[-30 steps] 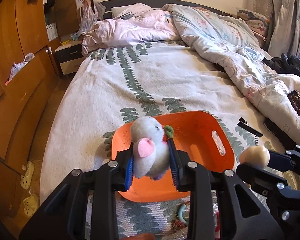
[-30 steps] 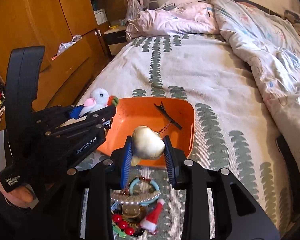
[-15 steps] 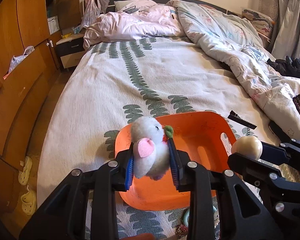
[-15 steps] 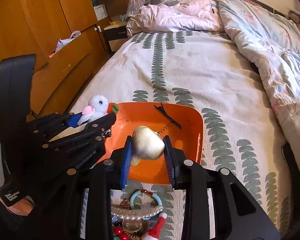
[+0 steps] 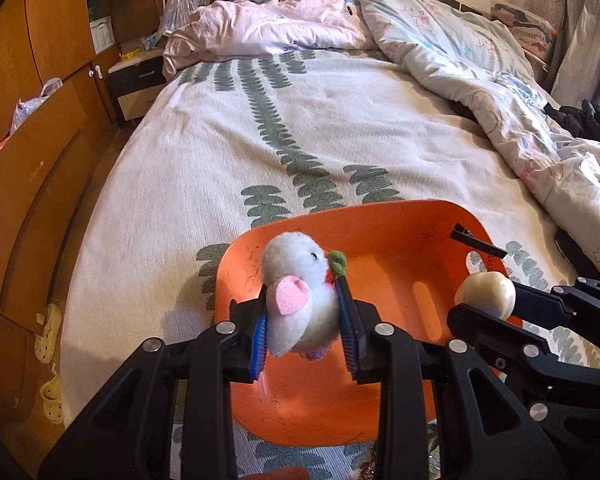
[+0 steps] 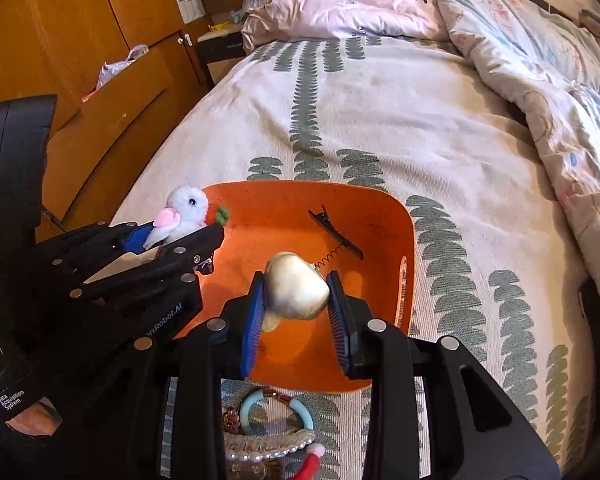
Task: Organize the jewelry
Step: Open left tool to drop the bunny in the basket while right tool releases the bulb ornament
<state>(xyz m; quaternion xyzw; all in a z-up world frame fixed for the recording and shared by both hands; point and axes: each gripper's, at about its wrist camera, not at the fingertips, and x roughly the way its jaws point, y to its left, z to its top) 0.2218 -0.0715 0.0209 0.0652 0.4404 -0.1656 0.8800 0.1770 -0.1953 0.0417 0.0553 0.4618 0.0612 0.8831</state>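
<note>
An orange tray (image 5: 384, 220) (image 6: 404, 224) lies on the bed. A black hair clip (image 5: 478, 243) (image 6: 335, 233) with a small spring lies inside it. My left gripper (image 5: 302, 328) (image 6: 175, 232) is shut on a white plush rabbit charm (image 5: 297, 300) (image 6: 183, 212) above the tray's near left part. My right gripper (image 6: 295, 316) (image 5: 488, 300) is shut on a pearly shell-shaped ornament (image 6: 295, 292) (image 5: 486, 294) above the tray. A pile of jewelry (image 6: 267, 432), with a light-blue bangle (image 6: 277, 410) and pearl piece, lies on the bed just in front of the tray.
The bed sheet (image 5: 300, 128) with green leaf print stretches ahead. A crumpled duvet (image 5: 480, 80) lies on the right and far side. Wooden wardrobes (image 5: 27, 120) and a nightstand (image 5: 135, 76) stand at the left. Slippers (image 5: 47, 328) lie on the floor.
Both grippers have moved forward with their items and now hang over the tray. The jewelry pile has dropped lower in the right wrist view.
</note>
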